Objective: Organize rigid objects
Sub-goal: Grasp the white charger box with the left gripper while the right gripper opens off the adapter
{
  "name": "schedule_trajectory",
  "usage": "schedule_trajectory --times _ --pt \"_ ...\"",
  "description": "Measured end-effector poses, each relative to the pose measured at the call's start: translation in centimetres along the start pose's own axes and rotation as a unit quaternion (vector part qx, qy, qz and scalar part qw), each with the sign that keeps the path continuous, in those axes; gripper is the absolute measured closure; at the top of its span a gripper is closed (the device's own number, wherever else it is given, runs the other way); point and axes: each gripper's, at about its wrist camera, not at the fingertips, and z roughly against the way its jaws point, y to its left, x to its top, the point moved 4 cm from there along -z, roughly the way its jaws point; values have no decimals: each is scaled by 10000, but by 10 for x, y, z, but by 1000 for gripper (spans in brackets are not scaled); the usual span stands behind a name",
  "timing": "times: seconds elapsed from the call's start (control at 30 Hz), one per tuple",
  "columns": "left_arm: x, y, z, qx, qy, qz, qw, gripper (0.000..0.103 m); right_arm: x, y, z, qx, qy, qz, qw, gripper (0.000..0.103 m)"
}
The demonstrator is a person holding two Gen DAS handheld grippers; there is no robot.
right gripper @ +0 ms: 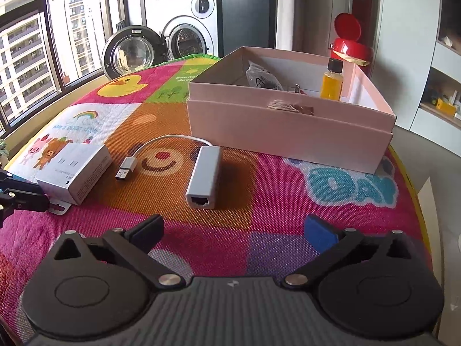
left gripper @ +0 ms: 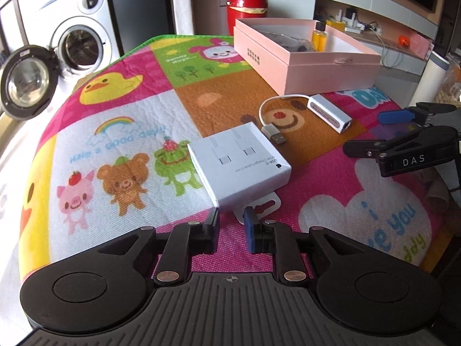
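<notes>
Left gripper (left gripper: 232, 223), jaws nearly together, sits at the hang tab (left gripper: 266, 206) of the white USB-C cable box (left gripper: 239, 167), apparently to pinch it; contact is unclear. Box lies flat mid-frame, long axis toward upper left. Right gripper (right gripper: 234, 230) gapes empty before the Ethernet adapter (right gripper: 203, 177), port facing it; pink box (right gripper: 288, 132) waits behind.

Both cameras sit low and close over the cartoon mat (left gripper: 121, 132), angled down along their own fingers. The left wrist view faces the white cable box (left gripper: 239, 170) from nearby; the right wrist view faces the pink box (right gripper: 288, 127); both share these
</notes>
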Motion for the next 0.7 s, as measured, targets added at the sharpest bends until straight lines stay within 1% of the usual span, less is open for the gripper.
schedule_trajectory --times 0.03,0.07,0.1,0.17,0.27,0.33,0.4,0.47,0.53,0.57,0.6,0.63,0.67,0.7 --pt "0 -4 -2 -94 26 26 9999 82 0 0 0 -2 -3 0 10000 0" --pt "0 -5 -2 -122 38 48 9999 79 0 0 0 -3 -2 0 10000 0" --pt "0 -8 -3 -149 58 43 9999 73 0 0 0 -4 -3 1 10000 0" --pt "-1 -13 -2 -196 79 -72 9998 66 0 0 0 -8 -1 6 10000 0" --pt "-2 -16 0 -200 195 -257 9993 66 0 0 1 -13 -4 9 10000 0" --pt "-5 -19 2 -421 345 -333 9980 66 0 0 1 -16 -7 13 10000 0" --pt "-7 -23 3 -451 376 -410 9974 66 0 0 1 -17 -6 13 10000 0" --pt "-6 -27 2 -399 375 -395 9977 64 0 0 1 -21 -8 14 10000 0" --pt "-5 -29 0 -483 360 -279 9978 61 0 0 1 -17 -8 13 10000 0" --pt "-4 -30 -2 -542 352 -212 9977 53 0 0 1 -17 -9 13 10000 0" --pt "-3 -33 -3 -621 348 -176 9973 42 0 0 1 -15 -11 10 10000 0" --pt "-3 -36 -4 -659 354 -187 9970 37 0 0 1 -16 -13 7 10000 0" --pt "-3 -40 -5 -705 364 -217 9966 25 0 0 1 -17 -12 9 10000 0" --pt "-3 -44 -7 -735 367 -244 9963 17 0 0 1 -18 -13 10 10000 0"
